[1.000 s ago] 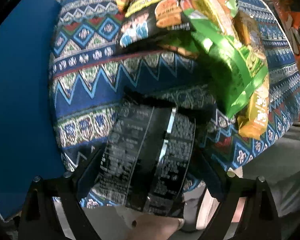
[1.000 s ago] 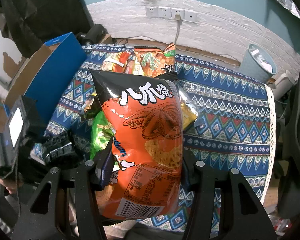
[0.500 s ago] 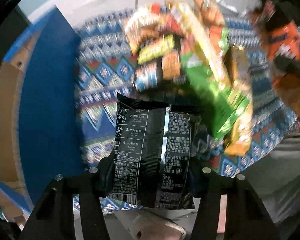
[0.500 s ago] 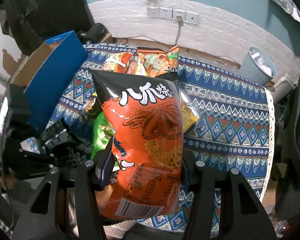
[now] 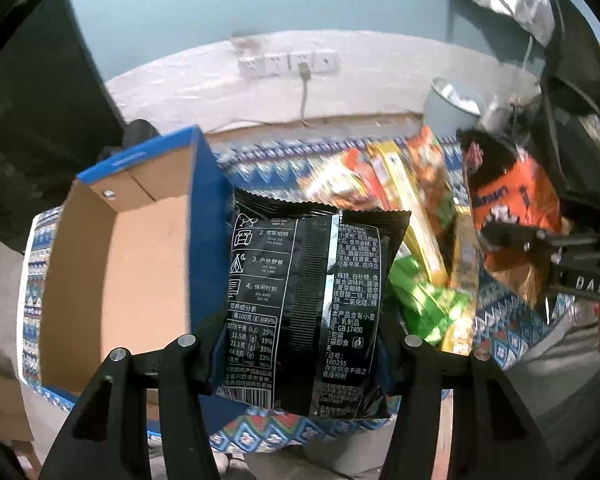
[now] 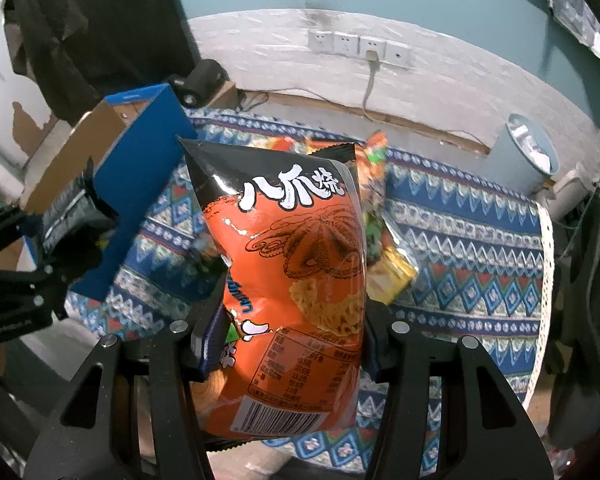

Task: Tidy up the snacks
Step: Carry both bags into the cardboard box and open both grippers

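Observation:
My left gripper [image 5: 300, 356] is shut on a black snack bag [image 5: 304, 300] and holds it in the air beside the right wall of an open blue cardboard box [image 5: 116, 264]. My right gripper [image 6: 284, 344] is shut on an orange snack bag [image 6: 296, 280] with an octopus picture, held above the patterned tablecloth [image 6: 460, 248]. The orange bag also shows in the left wrist view [image 5: 512, 208] at the right. A pile of several snack bags [image 5: 412, 216] lies on the cloth behind the black bag. The left gripper with the black bag shows at the left edge of the right wrist view [image 6: 60, 232].
The blue box [image 6: 140, 160] stands at the table's left end. A grey waste bin [image 6: 528, 152] stands beyond the table's far right corner. A white wall with power sockets [image 6: 360, 46] runs behind the table. A yellow snack bag [image 6: 392, 276] lies right of the orange bag.
My left gripper has lifted and tilted up with the black bag, moving left toward the blue box, whose open inside now shows. The right gripper holds the orange bag nearly still.

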A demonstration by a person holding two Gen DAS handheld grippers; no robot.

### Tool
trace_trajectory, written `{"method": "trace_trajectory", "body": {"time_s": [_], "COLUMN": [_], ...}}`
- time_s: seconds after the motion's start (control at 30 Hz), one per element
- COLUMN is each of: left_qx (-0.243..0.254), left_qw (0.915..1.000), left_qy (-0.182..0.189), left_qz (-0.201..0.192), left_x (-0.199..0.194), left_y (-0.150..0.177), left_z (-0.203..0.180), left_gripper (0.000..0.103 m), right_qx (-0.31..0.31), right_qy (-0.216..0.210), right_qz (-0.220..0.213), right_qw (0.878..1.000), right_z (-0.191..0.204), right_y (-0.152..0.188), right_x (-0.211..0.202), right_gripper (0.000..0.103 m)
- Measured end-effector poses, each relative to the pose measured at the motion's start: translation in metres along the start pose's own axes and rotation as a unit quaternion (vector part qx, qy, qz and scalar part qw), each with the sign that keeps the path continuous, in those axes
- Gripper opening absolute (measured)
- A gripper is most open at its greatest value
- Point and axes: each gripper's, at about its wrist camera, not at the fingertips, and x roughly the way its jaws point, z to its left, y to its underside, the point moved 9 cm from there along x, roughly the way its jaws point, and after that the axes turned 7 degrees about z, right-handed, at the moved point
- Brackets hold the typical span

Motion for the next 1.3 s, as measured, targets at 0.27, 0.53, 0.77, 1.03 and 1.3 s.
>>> {"method": "trace_trajectory", "body": {"time_s": [0.27, 0.53, 0.77, 1.03, 1.3], "left_qx": [-0.062, -0.117, -0.171, -0.214, -0.247], "left_qw": [0.9975, 0.9905, 0.9821, 0.9732, 0.9656], "left_qy": [-0.017, -0.049, -0.056, -0.07, -0.074], "left_qz": [-0.03, -0.053, -0.056, -0.048, -0.036], "left_x": [-0.004, -0.013, -0.011, -0.003, 0.008], "left_y": [-0.013, -0.018, -0.013, 0.003, 0.016], "left_z": [0.057, 0.117, 0.168, 0.214, 0.241], "left_gripper": [0.057, 0.057, 0.057, 0.057, 0.057], "right_qx": [-0.035, -0.064, -0.094, -0.114, -0.132], "right_qy": [-0.006, -0.028, -0.055, -0.083, -0.091], "right_qz": [-0.004, -0.01, -0.007, 0.009, 0.028], "right_qw": [0.999, 0.998, 0.994, 0.99, 0.987], "right_z": [0.044, 0.099, 0.159, 0.216, 0.251], "right_y": [-0.031, -0.072, -0.107, -0.135, -0.144], "right_x": [0.0, 0.011, 0.032, 0.063, 0.087], "right_gripper": [0.054, 0.054, 0.054, 0.054, 0.055]}}
